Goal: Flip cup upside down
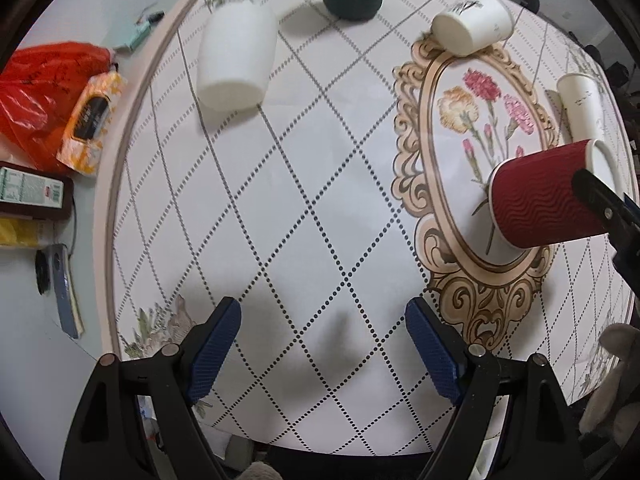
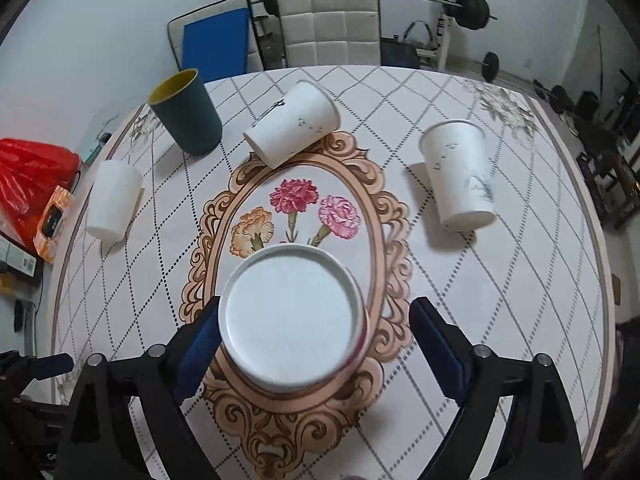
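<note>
A red ribbed paper cup [image 1: 548,196] stands upside down on the flowered oval of the tablecloth, white base up. In the right wrist view its white base [image 2: 292,316] fills the space between the open fingers of my right gripper [image 2: 316,332]; the left pad [image 2: 200,344] is at the cup's side, the right pad [image 2: 436,344] stands well clear. The right gripper's finger [image 1: 600,200] shows beside the cup in the left wrist view. My left gripper [image 1: 322,344] is open and empty, low over the near table edge.
A white cup [image 2: 114,200] stands upside down at left. A dark green cup [image 2: 188,114] stands upright. One white paper cup [image 2: 292,124] lies on its side; another [image 2: 460,172] stands upright at right. Red bag [image 1: 44,84] and packets lie off the table's left edge.
</note>
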